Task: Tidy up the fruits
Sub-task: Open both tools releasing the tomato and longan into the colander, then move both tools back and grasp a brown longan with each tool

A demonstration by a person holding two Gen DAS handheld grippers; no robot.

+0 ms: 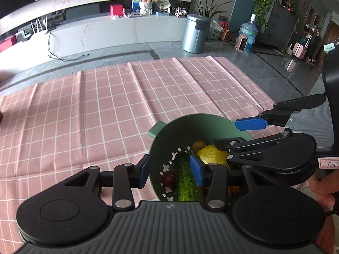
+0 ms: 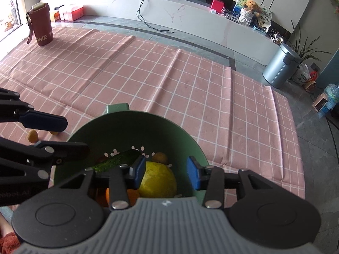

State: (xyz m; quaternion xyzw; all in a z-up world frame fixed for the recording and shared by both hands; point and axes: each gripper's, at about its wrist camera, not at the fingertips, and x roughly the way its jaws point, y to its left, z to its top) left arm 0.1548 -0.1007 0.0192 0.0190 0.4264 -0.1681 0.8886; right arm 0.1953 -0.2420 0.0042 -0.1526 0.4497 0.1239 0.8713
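A pink checked tablecloth [image 2: 169,80] with pressed fold lines covers the table, and past its far edge lie grey floor tiles, a long white marble-look counter [image 2: 190,19] and a metal pedal bin [image 2: 279,65]; a dark red tumbler [image 2: 41,24] stands upright at the cloth's far left corner in the right wrist view. Near the front of the cloth sits a green bowl [image 2: 118,127] with a small lug handle and flower-shaped holes in its floor. Inside it lie a bumpy dark green cucumber [image 1: 186,177], a large yellow pear-like fruit [image 2: 159,182] beside it, a small brown round fruit [image 2: 160,157] towards the far wall, a dark red grape-like fruit [image 1: 168,178] left of the cucumber, and something orange [image 2: 132,195] mostly hidden under the tools. Two more small brown fruits [image 2: 32,136] rest on the cloth just left of the bowl. The left gripper [image 1: 170,169] has its blue pads apart, one outside the bowl's rim and one above the cucumber, holding nothing. The right gripper [image 2: 166,172] hovers over the bowl with its jaws apart, the yellow fruit seen between them but not clamped
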